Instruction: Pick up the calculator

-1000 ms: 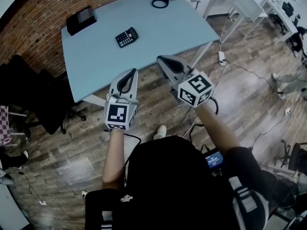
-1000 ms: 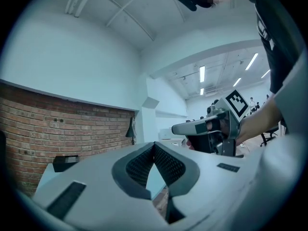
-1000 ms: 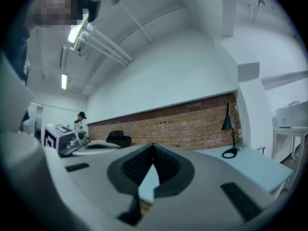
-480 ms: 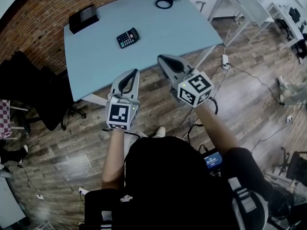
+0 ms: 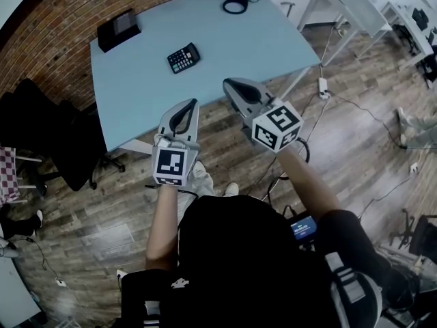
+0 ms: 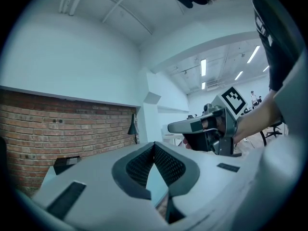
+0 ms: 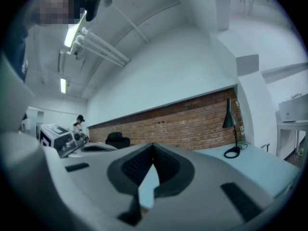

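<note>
A black pocket calculator (image 5: 184, 58) with rows of pale keys is seen lying flat on the pale blue rectangular desk (image 5: 232, 43), in its far left part and turned at an angle to the desk's edges. Its key legends and any maker's name are too small to be read.

The grey left claw (image 5: 193, 102) is held level, and its tip is seen against the desk's near edge in the head view. In the left gripper view its dark ribbed pads (image 6: 166, 165) are pressed together at the tips, and nothing is pinched between them. The grey right claw (image 5: 228, 83) is held just beside it, also level. Its jaws are likewise pressed together and empty. Both claws are well apart from the calculator.

A white cube with black square markers is carried at the back of each claw, the left marker cube (image 5: 170, 166) and the right marker cube (image 5: 278, 126). Coded block patterns are printed on them, not letters.

A black box-shaped device (image 5: 117, 28) is placed at the desk's far left corner, and the black ring-shaped foot of a lamp (image 5: 235, 4) at the far edge. No lettering can be made out on either. A red brick wall (image 5: 54, 19) is seen behind the desk, with a wood-plank floor (image 5: 341, 135) below. A small lit blue screen (image 5: 304, 228) is worn at the person's waist, and its text is too small to be read.
</note>
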Available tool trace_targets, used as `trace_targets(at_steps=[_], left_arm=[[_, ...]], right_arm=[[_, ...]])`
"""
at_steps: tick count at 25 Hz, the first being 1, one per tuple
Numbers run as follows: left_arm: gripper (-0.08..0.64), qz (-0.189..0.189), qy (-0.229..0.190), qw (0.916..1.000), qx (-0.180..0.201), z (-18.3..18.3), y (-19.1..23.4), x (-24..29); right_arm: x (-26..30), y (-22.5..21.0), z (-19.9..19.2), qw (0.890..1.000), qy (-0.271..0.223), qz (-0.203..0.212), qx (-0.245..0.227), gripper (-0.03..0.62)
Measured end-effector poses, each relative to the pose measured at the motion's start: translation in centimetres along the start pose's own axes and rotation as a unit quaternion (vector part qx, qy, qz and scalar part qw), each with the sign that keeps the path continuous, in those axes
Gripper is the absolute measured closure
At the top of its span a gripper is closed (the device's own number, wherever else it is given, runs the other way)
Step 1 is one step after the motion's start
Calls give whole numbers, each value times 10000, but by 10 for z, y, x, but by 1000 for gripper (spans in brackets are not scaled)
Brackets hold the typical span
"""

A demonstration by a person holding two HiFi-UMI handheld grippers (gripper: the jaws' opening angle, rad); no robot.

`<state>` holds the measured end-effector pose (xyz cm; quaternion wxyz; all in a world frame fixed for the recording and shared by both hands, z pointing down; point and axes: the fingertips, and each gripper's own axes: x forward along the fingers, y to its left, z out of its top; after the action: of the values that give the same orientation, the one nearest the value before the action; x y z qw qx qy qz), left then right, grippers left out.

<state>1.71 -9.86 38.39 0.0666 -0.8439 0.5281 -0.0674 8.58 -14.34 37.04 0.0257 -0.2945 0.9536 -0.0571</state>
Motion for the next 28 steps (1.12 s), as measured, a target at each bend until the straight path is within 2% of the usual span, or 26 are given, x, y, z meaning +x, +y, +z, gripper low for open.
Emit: trace_targets(at_steps=[7, 20, 28], left_arm=[[551, -197, -36, 9998, -11, -6, 30, 24], [551, -492, -246, 9967, -601, -20, 107, 67], [551, -676, -280, 9958, -547, -33, 144, 74]], right_arm=[[32, -17, 2, 9999, 8, -147, -61, 589], [103, -46, 1, 9985, 168, -505, -145, 589], [139, -54, -11, 9965, 361, -750, -120, 589]])
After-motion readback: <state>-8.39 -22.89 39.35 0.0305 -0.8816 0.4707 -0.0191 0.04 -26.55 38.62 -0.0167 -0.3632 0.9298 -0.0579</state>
